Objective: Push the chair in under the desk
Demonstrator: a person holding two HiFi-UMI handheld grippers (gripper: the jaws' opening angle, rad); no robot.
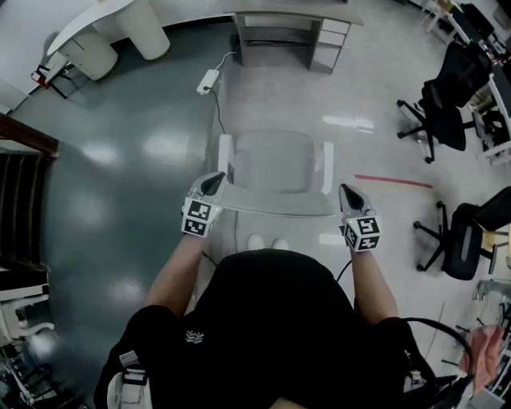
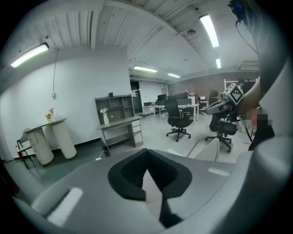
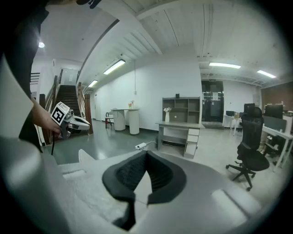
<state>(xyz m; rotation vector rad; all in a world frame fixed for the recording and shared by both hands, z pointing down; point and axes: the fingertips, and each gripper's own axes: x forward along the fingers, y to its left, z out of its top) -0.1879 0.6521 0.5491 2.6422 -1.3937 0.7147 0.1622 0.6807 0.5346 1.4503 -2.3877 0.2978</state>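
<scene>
Head view, left to right: dark stairs (image 1: pixel 20 200) at 9 o'clock, and a white round counter (image 1: pixel 120 20) at 11 o'clock on the dark green floor (image 1: pixel 120 144). A white power strip (image 1: pixel 208 80) lies on the floor at about 11 o'clock from the chair, with its cord running back toward the chair. The left gripper (image 1: pixel 212 185) is held at the left end of the backrest (image 1: pixel 279 204). Its jaws are closed together with nothing between them, and the tip is right at the corner; whether it touches or sits just beside, we cannot tell. The chair (image 1: pixel 271 164), pale grey with white armrests, stands right in front of us in the middle of the floor. Its seat faces the desk (image 1: pixel 319 17) at 12 o'clock. Chair and desk are well apart with bare floor between them, so the chair is not under the desk. Two white shoe tips (image 1: pixel 267 242) show just behind the backrest at 6 o'clock. The right gripper (image 1: pixel 349 195) is at the right end of the backrest, with its jaws also pressed together and empty. Contact with the backrest is unclear here too. A red tape line (image 1: pixel 393 181) lies on the floor at 3 o'clock from the chair. Black office chairs (image 1: pixel 447 104) stand at 2 to 3 o'clock, well apart from the grey chair. Both gripper views show the grey desk with a shelf unit on top, straight ahead past the closed jaws.
</scene>
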